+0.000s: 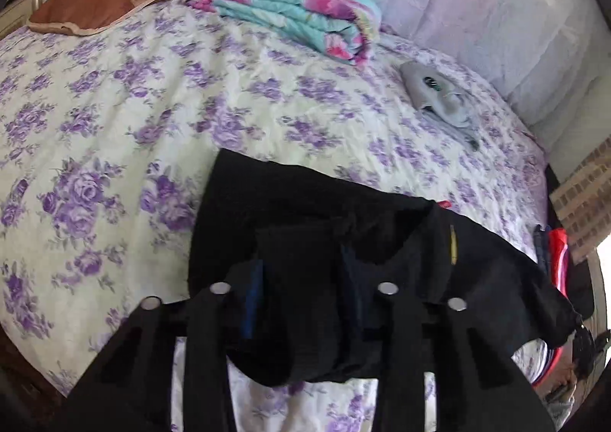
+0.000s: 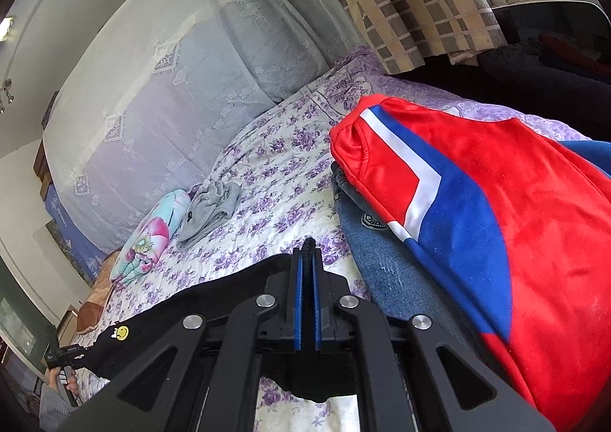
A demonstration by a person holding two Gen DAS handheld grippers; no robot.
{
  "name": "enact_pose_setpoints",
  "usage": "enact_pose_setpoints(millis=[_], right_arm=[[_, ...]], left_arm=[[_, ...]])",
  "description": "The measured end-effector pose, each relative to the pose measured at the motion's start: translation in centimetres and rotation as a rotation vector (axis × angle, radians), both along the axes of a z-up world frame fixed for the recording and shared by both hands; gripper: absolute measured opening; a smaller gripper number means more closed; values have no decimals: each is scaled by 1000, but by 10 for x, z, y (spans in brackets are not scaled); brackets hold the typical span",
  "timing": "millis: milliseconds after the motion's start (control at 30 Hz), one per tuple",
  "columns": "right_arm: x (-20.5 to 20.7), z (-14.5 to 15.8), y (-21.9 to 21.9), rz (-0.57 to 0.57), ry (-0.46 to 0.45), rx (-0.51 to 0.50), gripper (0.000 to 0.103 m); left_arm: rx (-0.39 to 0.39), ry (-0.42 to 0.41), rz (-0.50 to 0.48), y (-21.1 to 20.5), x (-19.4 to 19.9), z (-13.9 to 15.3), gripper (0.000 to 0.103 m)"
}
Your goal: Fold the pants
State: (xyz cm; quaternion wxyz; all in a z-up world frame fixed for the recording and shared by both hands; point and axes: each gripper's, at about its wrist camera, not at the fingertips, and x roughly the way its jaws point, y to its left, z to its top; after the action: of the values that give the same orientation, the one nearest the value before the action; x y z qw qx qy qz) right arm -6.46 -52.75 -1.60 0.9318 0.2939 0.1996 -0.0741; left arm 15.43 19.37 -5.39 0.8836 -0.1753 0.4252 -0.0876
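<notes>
black pants held at the bed's near edge by both grippers

the black pants (image 1: 305, 210) lie across the near part of the bed (image 1: 114, 118), partly spread on the purple-flowered cover and partly bunched up toward the camera. a thin yellow mark shows on the fabric, and a small red tag peeks out at its far edge. in the right wrist view the same pants (image 2: 214, 298) run off to the left, carrying a little yellow smiley patch.

the left gripper (image 1: 301, 279) has its blue-padded fingers (image 1: 254, 294) set partly apart with a thick fold of the black cloth bunched between them; the dark fabric hides whether the pads actually press on it, so i cannot tell if it grips. the right gripper (image 2: 307, 264) has its two blue pads pressed together, pinching a thin edge of the pants that sticks up just beyond the tips.

just right of the right gripper sits a stack of clothes: a red, blue and white garment (image 2: 477, 203) on top of blue denim (image 2: 382, 260). farther up the bed lie a crumpled grey garment (image 1: 439, 92) and a folded turquoise and pink quilt (image 1: 290, 8), with a brown pillow (image 1: 99, 0) at the far left corner. a pale lace-covered headboard (image 2: 160, 99) and a checked curtain (image 2: 412, 0) stand behind.
</notes>
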Motion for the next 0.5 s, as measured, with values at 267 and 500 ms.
enact_pose_setpoints(millis=[267,500], right_arm=[[4,-1,-3,-11,-13,-5,4],[-8,4,-6,-41,-46,3,4]], left_arm=[[-116,-296,11,5,-94,48,10],[-223,-400,76,27,-102,84,8]])
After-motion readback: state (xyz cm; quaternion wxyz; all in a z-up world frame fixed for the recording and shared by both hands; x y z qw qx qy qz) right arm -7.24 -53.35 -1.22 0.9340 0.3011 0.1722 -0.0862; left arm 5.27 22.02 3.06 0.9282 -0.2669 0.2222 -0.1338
